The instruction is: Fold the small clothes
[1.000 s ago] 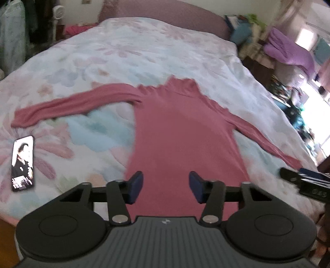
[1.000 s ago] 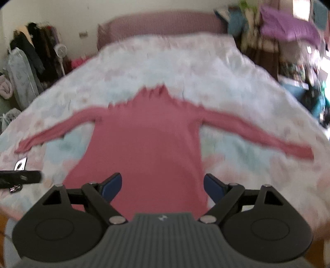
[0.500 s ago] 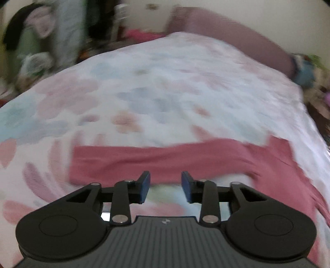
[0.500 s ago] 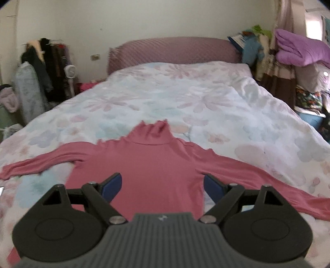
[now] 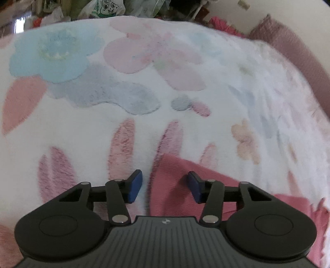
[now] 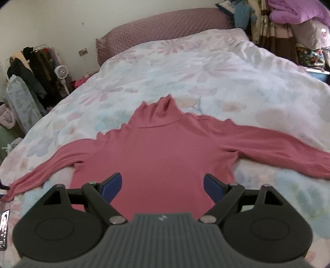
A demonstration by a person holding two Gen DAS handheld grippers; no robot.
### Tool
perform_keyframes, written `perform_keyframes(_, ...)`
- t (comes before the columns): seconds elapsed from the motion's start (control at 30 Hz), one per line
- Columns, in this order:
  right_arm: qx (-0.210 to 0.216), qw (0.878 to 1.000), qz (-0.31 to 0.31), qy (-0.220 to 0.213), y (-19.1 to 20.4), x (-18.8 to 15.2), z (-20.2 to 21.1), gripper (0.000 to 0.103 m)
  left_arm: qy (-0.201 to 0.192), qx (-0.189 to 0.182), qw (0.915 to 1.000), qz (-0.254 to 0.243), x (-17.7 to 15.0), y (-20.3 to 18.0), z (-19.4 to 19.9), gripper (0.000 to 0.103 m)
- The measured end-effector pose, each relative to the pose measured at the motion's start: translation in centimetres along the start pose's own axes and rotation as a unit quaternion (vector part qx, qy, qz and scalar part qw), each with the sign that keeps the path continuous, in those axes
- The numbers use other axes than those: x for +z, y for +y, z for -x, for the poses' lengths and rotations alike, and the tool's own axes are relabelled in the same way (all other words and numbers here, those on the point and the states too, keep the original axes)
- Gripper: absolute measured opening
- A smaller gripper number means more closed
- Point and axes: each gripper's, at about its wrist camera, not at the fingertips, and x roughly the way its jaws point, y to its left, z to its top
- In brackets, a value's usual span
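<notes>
Fluffy quilt [image 5: 185, 127] under cuff [image 5: 171, 185]: left gripper [image 5: 165, 186], half open, empty, jaws just widening, risks pinching quilt pile too.

Setting: bedroom in a lived-in home. We're logging evidence as follows. Large bed [image 6: 237, 68] w/ fluffy floral blanket [image 5: 144, 82], pastel pink/blue flower print, filling most of both views. Padded mauve headboard [image 6: 165, 22] standing agst plain pale wall. Clothes rack [image 6: 35, 59] w/ dark garments hanging in the corner, small white fan [image 6: 60, 72] just beside it. We're also seeing folded purple bedding [image 6: 297, 10] and misc. textiles piling up at the far right. Plastic bags [image 5: 103, 8] & clutter crowding beyond the bed's edge in left wrist view.
</notes>
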Motion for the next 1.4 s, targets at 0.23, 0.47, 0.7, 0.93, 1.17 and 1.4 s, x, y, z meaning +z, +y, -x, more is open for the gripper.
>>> perform_keyframes(0.23, -0.031, 0.998, 0.049, 0.013, 1.3, -0.3, -1.2, 0.082, -0.016, -0.047, 0.9981, -0.036, -0.7, -2.8, 3.0, 0.006)
perform_keyframes(0.47, -0.058, 0.997, 0.046, 0.021, -0.7, 0.2, -0.7, 0.082, -0.061, -0.089, 0.9807, -0.163, -1.2, -14.9, 12.2, 0.006)
perform_keyframes(0.7, -0.033, 0.999, 0.006, 0.031, -3.7, 3.1, -0.8, 0.082, -0.054, -0.167, 0.9429, -0.283, -5.3, -32.6, 18.3, 0.006)
perform_keyframes(0.93, -0.021, 1.000, 0.005, 0.006, -5.0, 7.3, -1.0, 0.082, 0.029, -0.245, 0.9041, -0.349, -14.1, -45.6, 14.7, 0.006)
perform_keyframes(1.17, -0.006, 0.999, 0.004, 0.032, -7.2, 7.7, -5.3, 0.041, 0.159, -0.211, 0.8783, -0.399, -24.3, -49.9, 2.6, 0.006)
perform_keyframes(1.4, 0.012, 0.999, -0.004, 0.048, -7.2, 5.1, -9.0, 0.027, 0.247, -0.204, 0.8615, -0.394, -28.5, -49.9, -3.3, 0.031)
